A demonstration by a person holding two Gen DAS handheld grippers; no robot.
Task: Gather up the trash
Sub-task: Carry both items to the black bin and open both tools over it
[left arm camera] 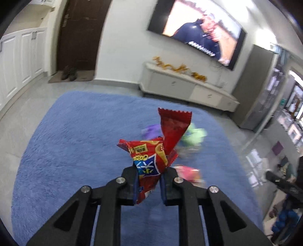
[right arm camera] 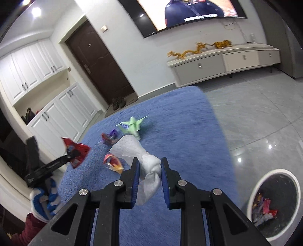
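Left wrist view puts your left gripper (left arm camera: 148,181) at lower centre of the frame, clenched on a red snack wrapper (left arm camera: 151,157). The wrapper sticks up from between the pads, its crimped end twisted toward the upper right, and it hangs above the blue rug (left arm camera: 75,142). Beyond it, blurred, lie a purple wrapper (left arm camera: 150,130), a green wrapper (left arm camera: 195,135) and a pink-red wrapper (left arm camera: 189,173) on the rug, just right of centre.

Right wrist view shows your right gripper (right arm camera: 150,170) at lower centre, grasping a crumpled white tissue (right arm camera: 147,164). The tissue is pinched at its knotted middle between the blue pads; one end fans up and to the left, the other droops below the fingers. It too is held above the rug (right arm camera: 189,132).

In this same view, your left gripper (right arm camera: 73,154) reaches in from the left edge with the red snack wrapper (right arm camera: 77,149) at its tip. On the rug ahead of your right gripper lie a red-and-yellow wrapper (right arm camera: 113,162), a red-and-purple wrapper (right arm camera: 109,138) and a green wrapper (right arm camera: 132,126), spread apart from one another around centre frame.

At lower right stands a white-rimmed trash bin (right arm camera: 253,191) on the grey tile floor (right arm camera: 255,113), beside the rug's right edge, with colourful wrappers already lying in its bottom. A television (right arm camera: 189,13) hangs at the upper right above a low cabinet (right arm camera: 223,62).
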